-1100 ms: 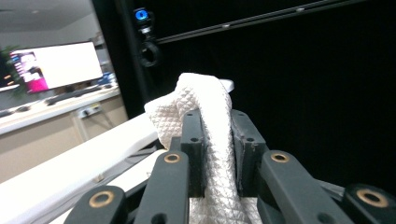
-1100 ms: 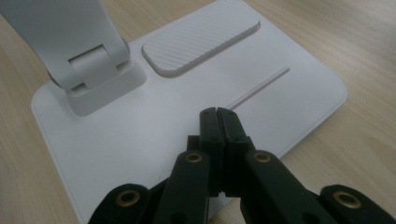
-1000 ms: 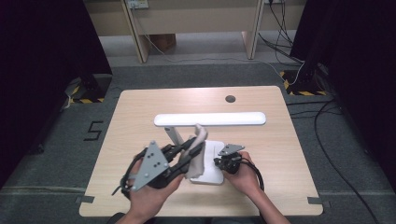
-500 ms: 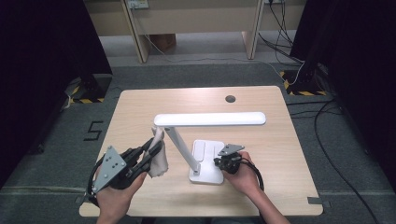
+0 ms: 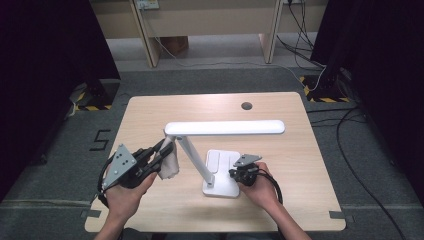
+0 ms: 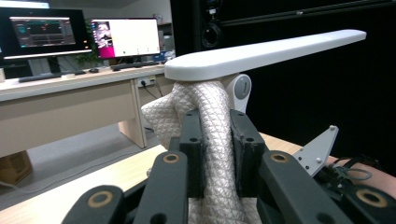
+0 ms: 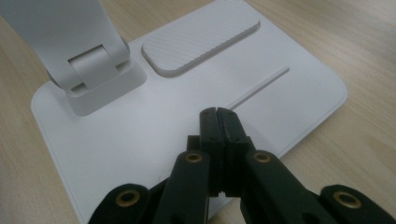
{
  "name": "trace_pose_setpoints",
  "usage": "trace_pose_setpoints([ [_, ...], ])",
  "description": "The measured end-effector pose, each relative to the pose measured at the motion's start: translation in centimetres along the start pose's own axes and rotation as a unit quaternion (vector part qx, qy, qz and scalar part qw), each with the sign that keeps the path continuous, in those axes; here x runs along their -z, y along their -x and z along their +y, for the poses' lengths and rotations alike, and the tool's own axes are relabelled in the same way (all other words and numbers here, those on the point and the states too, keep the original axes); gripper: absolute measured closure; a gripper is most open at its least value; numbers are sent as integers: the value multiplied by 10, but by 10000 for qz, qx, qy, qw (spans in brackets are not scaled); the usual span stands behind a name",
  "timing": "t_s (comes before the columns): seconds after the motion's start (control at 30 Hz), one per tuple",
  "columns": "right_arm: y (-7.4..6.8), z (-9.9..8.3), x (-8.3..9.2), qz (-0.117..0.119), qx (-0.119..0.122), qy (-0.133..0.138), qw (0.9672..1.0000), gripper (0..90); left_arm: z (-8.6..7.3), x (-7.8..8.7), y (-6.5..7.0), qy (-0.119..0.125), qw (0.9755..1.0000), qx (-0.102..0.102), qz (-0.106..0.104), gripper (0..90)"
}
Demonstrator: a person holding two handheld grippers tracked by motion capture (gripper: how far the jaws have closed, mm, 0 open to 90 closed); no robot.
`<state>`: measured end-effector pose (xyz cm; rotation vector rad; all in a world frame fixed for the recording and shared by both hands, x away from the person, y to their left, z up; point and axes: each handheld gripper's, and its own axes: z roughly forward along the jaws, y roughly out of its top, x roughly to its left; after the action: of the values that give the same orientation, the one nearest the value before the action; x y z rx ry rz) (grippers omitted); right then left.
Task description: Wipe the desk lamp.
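A white desk lamp stands on the table, its long head level above a slanted arm and a flat base. My left gripper is shut on a white quilted cloth at the head's left end. In the left gripper view the cloth bulges up between the jaws of my left gripper and touches the underside of the lamp head beside its hinge. My right gripper is shut, and in the right gripper view my right gripper rests its tips on the lamp base.
The wooden table has a dark cable hole near its far edge. Cables lie on the floor at the right. A ribbed pad sits on the lamp base. Two lit monitors stand on a desk beyond.
My left gripper has carried the cloth leftward, away from the lamp's arm and base, out to the left end of the head. The right gripper has stayed on the base.
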<state>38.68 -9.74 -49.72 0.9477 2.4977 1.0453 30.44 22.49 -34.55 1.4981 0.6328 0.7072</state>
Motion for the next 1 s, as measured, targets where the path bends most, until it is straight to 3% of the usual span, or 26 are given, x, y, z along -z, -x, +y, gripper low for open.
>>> trace_pose_setpoints([
  [0.63,0,0,0,-2,-21,-13,10000,900,-6,-8,-4,-67,9992,94,-374,771],
  [1.0,0,0,0,-8,-12,-4,10000,900,-21,-11,2,-180,9985,231,-453,764],
])
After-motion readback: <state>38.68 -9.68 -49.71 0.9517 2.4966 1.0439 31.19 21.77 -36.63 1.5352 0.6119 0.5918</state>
